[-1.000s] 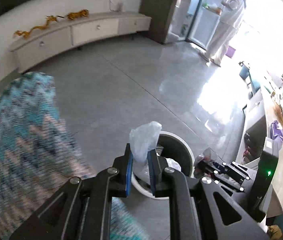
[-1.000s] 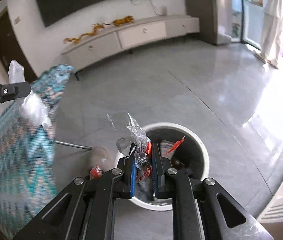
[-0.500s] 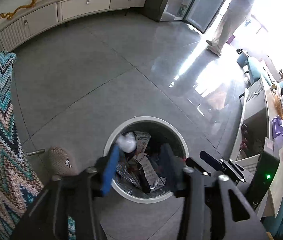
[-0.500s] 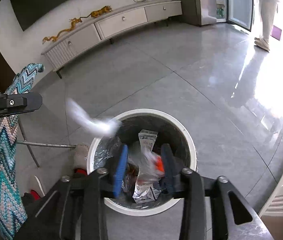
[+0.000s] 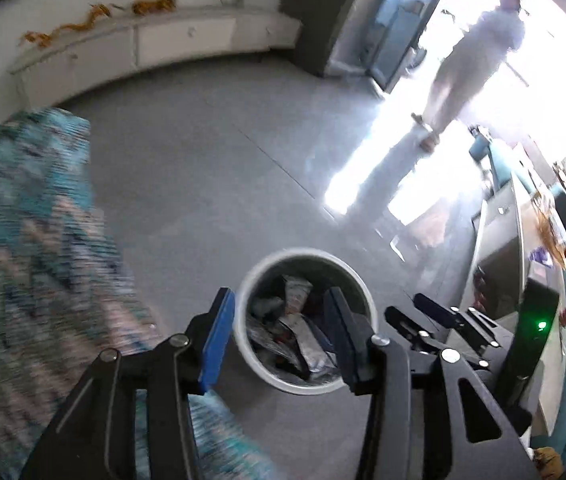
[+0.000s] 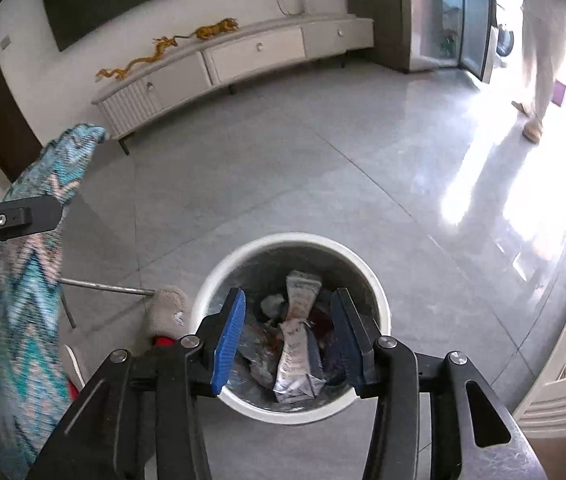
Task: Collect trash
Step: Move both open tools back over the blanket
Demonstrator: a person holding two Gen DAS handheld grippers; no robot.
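**Both drops done, fingers empty over the bin**

Trash sat inside the white round bin [image 6: 379,300]: a pale printed wrapper [image 6: 297,354] on top, foil and dark packets under and around it, a small crumpled white wad [image 6: 272,305] at the back. All of it was below the rim, nothing hanging over the edge.

Right gripper [image 6: 289,334] was aimed steeply down, almost straight over the opening, so anything let go would fall inside rather than on the floor. Its jaws had just been opening. Fingers [image 6: 229,338] stood spread, with nothing between them; the wrapper seen in the gap lay down in the bin, not in the grip.

Left gripper [image 5: 279,336] was set the same way, from the bin's left side. Fingers [image 5: 217,344] spread, gap empty, bin contents showing through it. It had opened a little earlier than the right one. That view was motion-blurred, so fine detail there can't be trusted.

Around the bin: grey tile floor [image 6: 323,168], a teal zigzag fabric [image 6: 31,280] draped at the left, a beige slipper [image 6: 167,312] touching or just beside the bin, by a thin metal leg. White low cabinet [image 6: 243,60] along the far wall. A person in light clothes [image 6: 543,40] stood well apart near the bright doorway.

My read: this load is finished, and the next move is to go find more trash.
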